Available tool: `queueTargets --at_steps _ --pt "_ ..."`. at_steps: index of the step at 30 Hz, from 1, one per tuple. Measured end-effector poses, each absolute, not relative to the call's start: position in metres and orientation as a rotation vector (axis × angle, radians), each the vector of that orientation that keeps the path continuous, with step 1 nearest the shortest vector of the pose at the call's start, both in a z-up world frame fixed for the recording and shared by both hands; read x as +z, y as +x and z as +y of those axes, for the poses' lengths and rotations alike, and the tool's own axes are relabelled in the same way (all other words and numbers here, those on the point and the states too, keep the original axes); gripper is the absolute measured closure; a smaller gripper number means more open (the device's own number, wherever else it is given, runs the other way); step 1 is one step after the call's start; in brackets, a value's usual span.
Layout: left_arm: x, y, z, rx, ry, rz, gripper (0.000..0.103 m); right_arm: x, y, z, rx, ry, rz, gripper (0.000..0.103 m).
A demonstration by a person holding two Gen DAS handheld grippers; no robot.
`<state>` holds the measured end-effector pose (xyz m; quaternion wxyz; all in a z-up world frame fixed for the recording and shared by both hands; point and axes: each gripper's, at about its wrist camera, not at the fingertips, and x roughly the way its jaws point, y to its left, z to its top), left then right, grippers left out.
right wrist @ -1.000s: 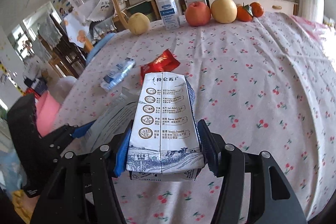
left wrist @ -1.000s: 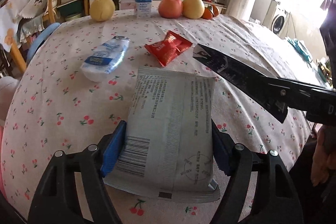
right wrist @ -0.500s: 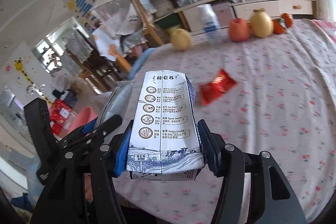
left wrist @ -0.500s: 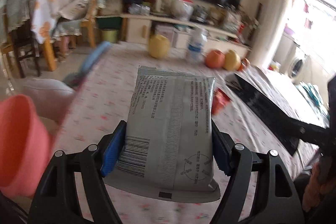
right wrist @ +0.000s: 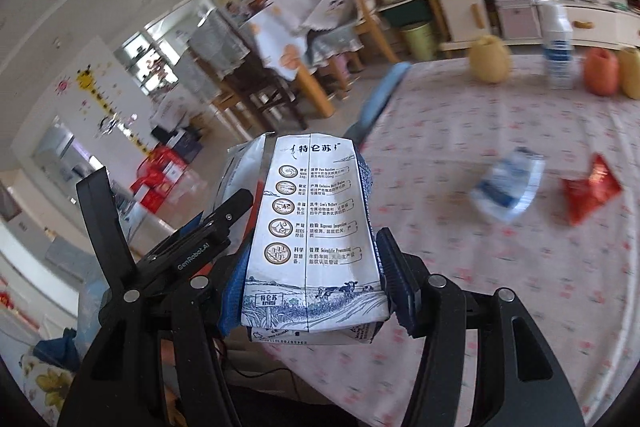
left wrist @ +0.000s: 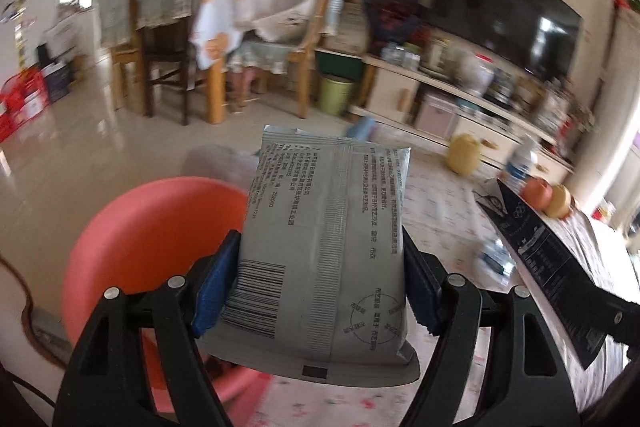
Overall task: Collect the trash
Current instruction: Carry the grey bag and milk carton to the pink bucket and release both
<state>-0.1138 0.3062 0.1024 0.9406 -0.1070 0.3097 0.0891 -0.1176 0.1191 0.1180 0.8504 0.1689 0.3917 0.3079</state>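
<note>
Both grippers are tilted downward and sit side by side near the table's edge, each one loaded up. The table (right wrist: 520, 227) is the biggest thing here, covered in a soft white cloth with a small red flower print, and it fills the right side of both views. Off its edge, low down in the left wrist view, sits a round pink plastic bin (left wrist: 152, 247), smooth and glossy, right behind the left gripper's left finger.

The left gripper (left wrist: 320, 291) has its jaws about halfway apart and clamped on a flat grey pouch (left wrist: 324, 247), a crinkly foil-looking packet with a barcode and printed text, held upright between the blue pads (left wrist: 216, 283) and partly in front of the bin. The right gripper (right wrist: 312, 279) is also roughly half open, squeezing a blue-and-white milk carton (right wrist: 316, 239), a waxy paperboard box with a pinched top and a farm drawing at the bottom.

Still lying on the cloth, well apart from the grippers: a crumpled white-and-blue wrapper (right wrist: 508, 187) and, just beside it, a shiny red snack bag (right wrist: 590, 193). Both are blurry. At the table's far edge stand round fruit (right wrist: 490, 61) and a white bottle (right wrist: 558, 43).
</note>
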Motion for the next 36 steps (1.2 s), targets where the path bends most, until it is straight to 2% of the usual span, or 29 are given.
queueTargets --at_steps 11,28,30,33,36 --pt "0.088 -0.113 0.390 0.366 -0.373 0.672 0.028 0.100 -0.089 0.239 0.764 0.298 0.886 0.044" --pt "0.070 -0.112 0.425 0.503 -0.429 0.746 0.027 0.071 -0.069 0.283 0.784 0.297 0.949 0.043" --pt "0.064 -0.110 0.427 0.520 -0.427 0.785 0.025 0.070 -0.068 0.288 0.766 0.285 0.954 0.039" --pt "0.063 -0.113 0.434 0.560 -0.434 0.791 0.018 0.068 -0.068 0.282 0.741 0.288 0.949 0.024" --pt "0.064 -0.112 0.431 0.563 -0.415 0.801 0.017 0.070 -0.070 0.271 0.739 0.307 0.925 0.021"
